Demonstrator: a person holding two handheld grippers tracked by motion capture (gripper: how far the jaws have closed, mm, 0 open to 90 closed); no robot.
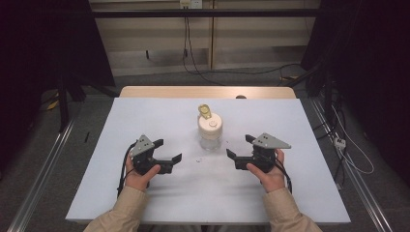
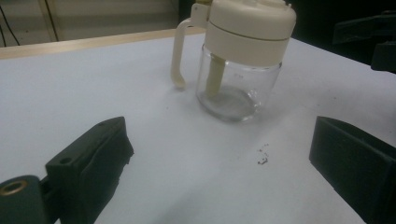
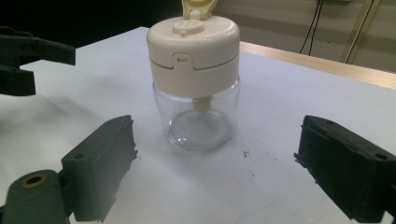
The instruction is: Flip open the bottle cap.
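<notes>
The glass jar [image 1: 210, 131] stood upright on the white table [image 1: 145, 116], about midway across and a little toward the far side, and nothing was touching it. Its cream lid [image 1: 210, 124] was seated on top, with a yellowish piece sticking up behind. From the left gripper view, a cream handle [image 2: 177, 56] curved down the jar's side toward the tabletop, and a pale stem hung inside the clear glass. The left gripper [image 1: 167, 155] sat near and to the left of the jar, jaws spread wide and empty, held in the person's left hand [image 1: 140, 176]. The right gripper [image 1: 240, 151] sat near and to the right, also spread wide with nothing between its jaws, gripped by the right hand [image 1: 268, 175]. Both pointed inward at the jar, close but clear of it. A few dark specks [image 2: 263, 156] lay on the table just in front of the jar.
</notes>
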